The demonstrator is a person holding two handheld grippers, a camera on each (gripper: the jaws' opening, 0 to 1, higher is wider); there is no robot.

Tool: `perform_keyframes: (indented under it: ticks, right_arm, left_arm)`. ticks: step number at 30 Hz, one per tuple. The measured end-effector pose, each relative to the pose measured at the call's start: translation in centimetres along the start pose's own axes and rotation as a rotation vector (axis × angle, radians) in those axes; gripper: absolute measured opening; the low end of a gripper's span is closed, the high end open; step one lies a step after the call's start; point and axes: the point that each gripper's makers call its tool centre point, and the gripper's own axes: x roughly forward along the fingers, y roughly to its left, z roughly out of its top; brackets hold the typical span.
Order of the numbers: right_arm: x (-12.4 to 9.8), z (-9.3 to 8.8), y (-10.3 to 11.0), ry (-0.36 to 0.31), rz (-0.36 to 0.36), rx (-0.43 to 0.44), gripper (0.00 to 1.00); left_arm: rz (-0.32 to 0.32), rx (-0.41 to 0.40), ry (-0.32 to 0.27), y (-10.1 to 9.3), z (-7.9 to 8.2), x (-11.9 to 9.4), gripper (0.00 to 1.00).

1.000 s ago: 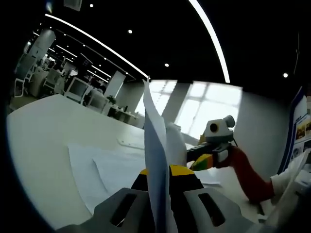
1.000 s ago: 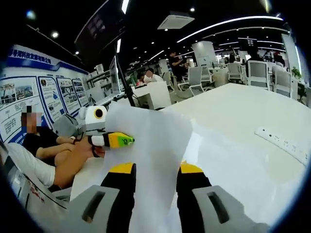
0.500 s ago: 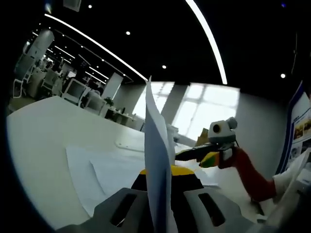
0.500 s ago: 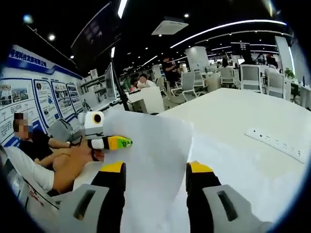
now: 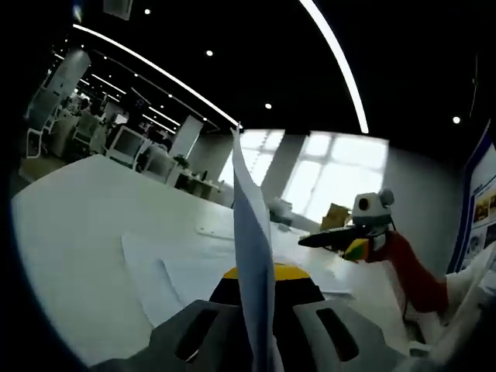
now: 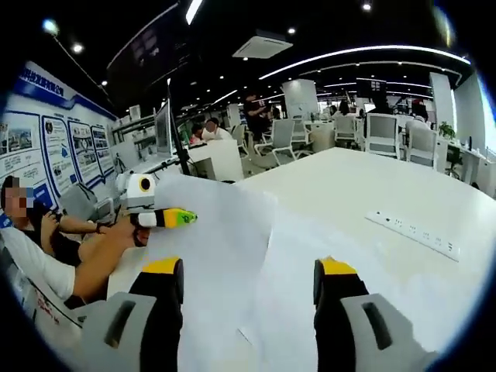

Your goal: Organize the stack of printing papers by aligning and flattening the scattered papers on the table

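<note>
Papers (image 6: 232,263) lie on white table (image 6: 372,186) in open-plan office.

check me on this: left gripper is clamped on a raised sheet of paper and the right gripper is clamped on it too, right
Not quite. In the right gripper view the right gripper is open, its jaws spread wide and apart from the paper. The left gripper is indeed shut on the raised sheet, as the left gripper view shows.
</note>
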Motion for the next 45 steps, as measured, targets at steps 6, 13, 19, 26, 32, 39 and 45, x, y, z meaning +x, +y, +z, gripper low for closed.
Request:
perform_keyframes:
  ticks: [6,13,19,26,32,39,45]
  right_arm:
    - [-2.6,-0.6,-0.4,0.027,-0.019,-0.006,0.64]
    - [-6.0,-0.8,-2.2,0.023,-0.091,0.020,0.69]
    - [-8.3,-1.1,-3.3,0.022,-0.133,0.036,0.68]
    - [-10.0,-2.1,-4.0,0.048,-0.163,0.052,0.69]
    - [-11.4,-2.9,-4.6,0.074,-0.194,0.062,0.69]
    - [-12.9,-3.3,-5.1,0.094,-0.224,0.054,0.70]
    - [-15.1,-2.9,-4.9,0.064,-0.265,0.040,0.72]
  left_arm:
    - [0.032,0.090,0.025,0.6,0.2,-1.3,0.06]
    - [0.054,0.180,0.016,1.7,0.2,-2.0,0.06]
    - [0.062,0.219,0.023,2.1,-0.6,-2.3,0.06]
    - [0.063,0.207,0.009,3.0,-0.5,-2.9,0.06]
    - [0.064,0.156,0.015,3.4,-0.7,-3.2,0.06]
    - [0.060,0.170,0.012,3.0,-0.7,-3.3,0.06]
    - [0.041,0.153,-0.001,2.5,-0.7,-3.4,0.06]
